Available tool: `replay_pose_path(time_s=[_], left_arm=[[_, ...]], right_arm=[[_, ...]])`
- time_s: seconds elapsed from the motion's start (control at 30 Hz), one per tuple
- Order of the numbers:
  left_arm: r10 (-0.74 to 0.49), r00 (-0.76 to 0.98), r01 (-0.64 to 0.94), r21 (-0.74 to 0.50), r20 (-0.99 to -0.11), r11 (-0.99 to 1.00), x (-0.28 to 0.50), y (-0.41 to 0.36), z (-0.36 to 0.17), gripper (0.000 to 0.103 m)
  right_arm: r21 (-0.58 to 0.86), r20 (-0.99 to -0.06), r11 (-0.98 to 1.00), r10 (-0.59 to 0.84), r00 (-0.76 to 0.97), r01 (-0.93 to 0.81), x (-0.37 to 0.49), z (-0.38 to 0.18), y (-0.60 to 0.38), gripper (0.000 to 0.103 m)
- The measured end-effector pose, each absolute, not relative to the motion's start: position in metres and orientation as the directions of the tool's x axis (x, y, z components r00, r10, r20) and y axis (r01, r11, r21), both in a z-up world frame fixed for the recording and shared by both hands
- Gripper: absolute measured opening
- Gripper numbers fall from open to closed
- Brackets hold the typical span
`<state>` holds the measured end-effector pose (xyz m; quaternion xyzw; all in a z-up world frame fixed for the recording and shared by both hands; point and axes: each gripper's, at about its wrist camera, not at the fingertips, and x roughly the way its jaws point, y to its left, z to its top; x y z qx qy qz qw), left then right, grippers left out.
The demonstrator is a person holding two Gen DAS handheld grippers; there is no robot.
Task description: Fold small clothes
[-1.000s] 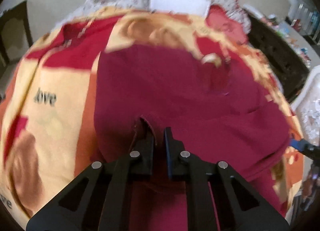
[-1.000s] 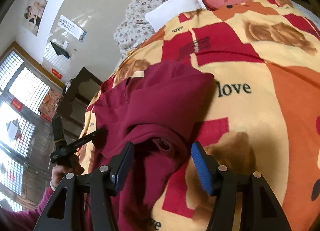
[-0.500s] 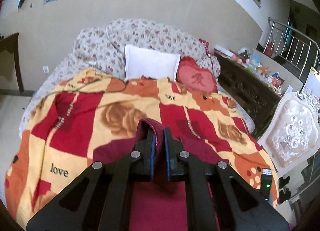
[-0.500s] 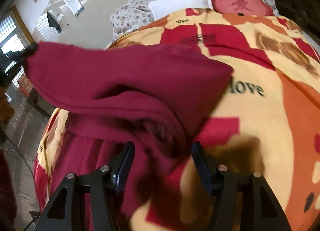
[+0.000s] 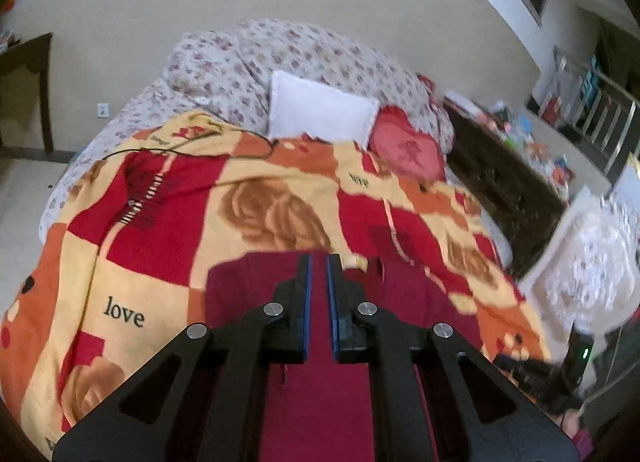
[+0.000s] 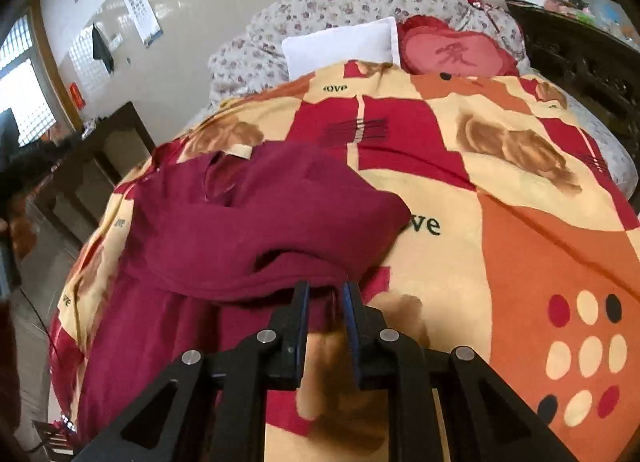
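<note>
While a dark red garment [image 6: 240, 229] is draped on the patterned blanket [image 6: 520, 181], its edge is pinched by the left gripper [image 5: 318, 262]; the right gripper [image 6: 324, 290] is being closed over a fold. Soft and limp, it is best held by hems.

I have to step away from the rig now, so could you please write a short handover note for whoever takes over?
Left gripper: shut on the maroon garment, holding a fold of it above the bed.
Right gripper: jaws closing on the garment's near folded edge, cloth between them.
Garment: bunched and partly doubled over on the patterned love blanket, nearer the foot of the bed than the white pillow and heart cushion.
Done: garment picked up at two points.
Left: finish the right grip, lay the fold flat, square it up.
</note>
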<state>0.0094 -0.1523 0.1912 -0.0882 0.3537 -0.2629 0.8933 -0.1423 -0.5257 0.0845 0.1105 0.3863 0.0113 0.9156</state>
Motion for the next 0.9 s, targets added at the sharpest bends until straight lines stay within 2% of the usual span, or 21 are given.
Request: replay_pose_path(time_s=[0.1,0.17,0.23,0.27,0.3,0.6,0.67,0.77,0.9], left_arm=[[-0.532,0.575,0.422,-0.332,-0.622,0.844,0.004,-0.162,0.178,0.006],[-0.507,0.536,0.393,-0.331,-0.675,0.858,0.005,-0.168,0.154,0.014],[-0.476,0.478,0.352,-0.335,-0.739,0.874,0.01,-0.176,0.123,0.038],[-0.465,0.459,0.333,-0.339,-0.757,0.88,0.012,-0.178,0.109,0.039],[-0.457,0.437,0.315,-0.343,-0.775,0.885,0.014,-0.183,0.09,0.039],[-0.486,0.315,0.294,-0.403,-0.815,0.867,0.027,-0.219,0.026,0.039],[-0.477,0.32,0.304,-0.388,-0.819,0.87,0.027,-0.223,0.026,0.039],[-0.439,0.322,0.309,-0.345,-0.839,0.886,0.026,-0.225,0.029,0.029],[-0.436,0.344,0.286,-0.349,-0.831,0.892,0.022,-0.206,0.04,0.028]], right_arm=[[0.221,-0.713,0.974,0.125,0.689,0.052,-0.141,0.085,-0.519,0.017],[0.262,-0.708,0.964,0.163,0.687,0.041,-0.14,0.083,-0.517,0.019],[0.292,-0.705,0.956,0.193,0.683,0.031,-0.141,0.08,-0.511,0.026],[0.303,-0.701,0.953,0.205,0.683,0.025,-0.142,0.079,-0.509,0.038],[0.31,-0.696,0.95,0.214,0.685,0.018,-0.143,0.079,-0.506,0.046],[0.358,-0.683,0.934,0.248,0.687,0.018,-0.148,0.078,-0.51,0.047],[0.384,-0.676,0.923,0.259,0.69,0.03,-0.149,0.077,-0.515,0.048],[0.399,-0.67,0.916,0.262,0.694,0.04,-0.151,0.076,-0.517,0.048],[0.404,-0.666,0.914,0.271,0.695,0.03,-0.156,0.077,-0.518,0.048]])
